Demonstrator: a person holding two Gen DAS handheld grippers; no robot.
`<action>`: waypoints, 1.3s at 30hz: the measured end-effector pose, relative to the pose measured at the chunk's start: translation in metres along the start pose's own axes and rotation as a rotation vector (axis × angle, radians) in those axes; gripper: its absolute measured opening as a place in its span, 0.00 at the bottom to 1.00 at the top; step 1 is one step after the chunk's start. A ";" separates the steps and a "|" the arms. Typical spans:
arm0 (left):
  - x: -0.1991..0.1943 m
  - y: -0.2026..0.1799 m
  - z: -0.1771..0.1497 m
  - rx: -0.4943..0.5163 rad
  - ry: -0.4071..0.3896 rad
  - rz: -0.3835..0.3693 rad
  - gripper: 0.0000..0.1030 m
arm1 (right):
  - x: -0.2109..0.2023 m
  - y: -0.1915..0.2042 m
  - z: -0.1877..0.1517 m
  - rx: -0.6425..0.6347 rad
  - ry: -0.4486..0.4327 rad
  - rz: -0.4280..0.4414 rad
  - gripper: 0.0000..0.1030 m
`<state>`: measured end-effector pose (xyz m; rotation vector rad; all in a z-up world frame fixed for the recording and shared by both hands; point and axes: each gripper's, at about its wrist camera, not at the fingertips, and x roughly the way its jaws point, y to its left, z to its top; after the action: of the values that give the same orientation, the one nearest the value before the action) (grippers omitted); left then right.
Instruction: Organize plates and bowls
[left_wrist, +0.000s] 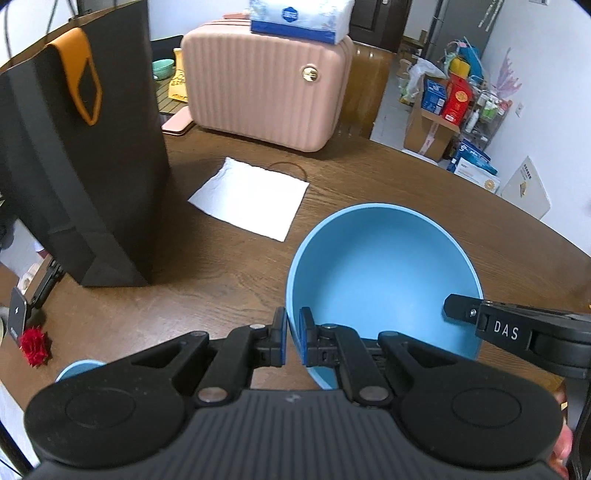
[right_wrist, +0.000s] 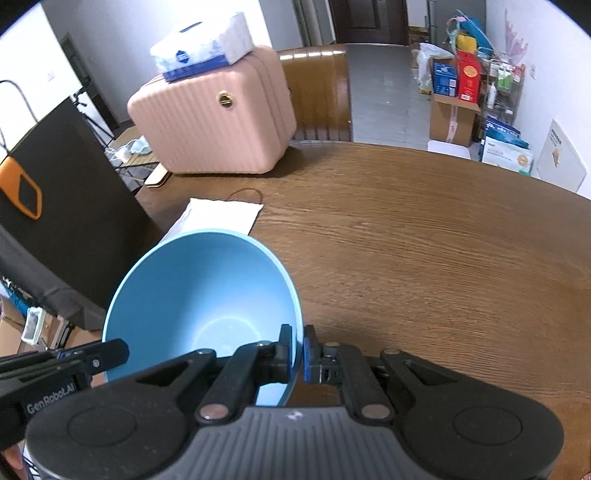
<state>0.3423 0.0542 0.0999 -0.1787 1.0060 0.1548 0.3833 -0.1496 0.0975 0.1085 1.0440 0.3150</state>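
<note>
A light blue bowl (left_wrist: 380, 266) hangs tilted above the brown wooden table (left_wrist: 229, 266), held from two sides. My left gripper (left_wrist: 293, 338) is shut on the bowl's near left rim, one blue pad inside and one outside. My right gripper (right_wrist: 298, 350) is shut on the opposite rim of the same blue bowl (right_wrist: 199, 295). The right gripper's finger (left_wrist: 461, 308) reaches in from the right in the left wrist view. The left gripper's finger (right_wrist: 107, 352) shows at the lower left in the right wrist view. Another light blue dish (left_wrist: 75, 369) peeks out at the lower left, mostly hidden.
A tall black paper bag (left_wrist: 85, 155) stands at the left. A white napkin (left_wrist: 251, 197) lies mid-table with a hair band (left_wrist: 291, 166) behind it. A pink case (left_wrist: 266, 92) carries a tissue pack (left_wrist: 299, 18). A red pompom (left_wrist: 35, 345) and a phone stand (left_wrist: 18, 314) sit at the left edge.
</note>
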 end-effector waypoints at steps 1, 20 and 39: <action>-0.002 0.002 -0.001 -0.005 -0.002 0.004 0.07 | -0.001 0.002 -0.001 -0.008 0.000 0.003 0.05; -0.029 0.046 -0.029 -0.130 -0.025 0.076 0.07 | -0.004 0.054 -0.011 -0.144 0.016 0.069 0.05; -0.054 0.093 -0.059 -0.239 -0.051 0.134 0.07 | -0.003 0.109 -0.025 -0.263 0.037 0.126 0.05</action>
<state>0.2457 0.1290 0.1083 -0.3235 0.9474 0.4002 0.3375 -0.0483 0.1134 -0.0687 1.0258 0.5672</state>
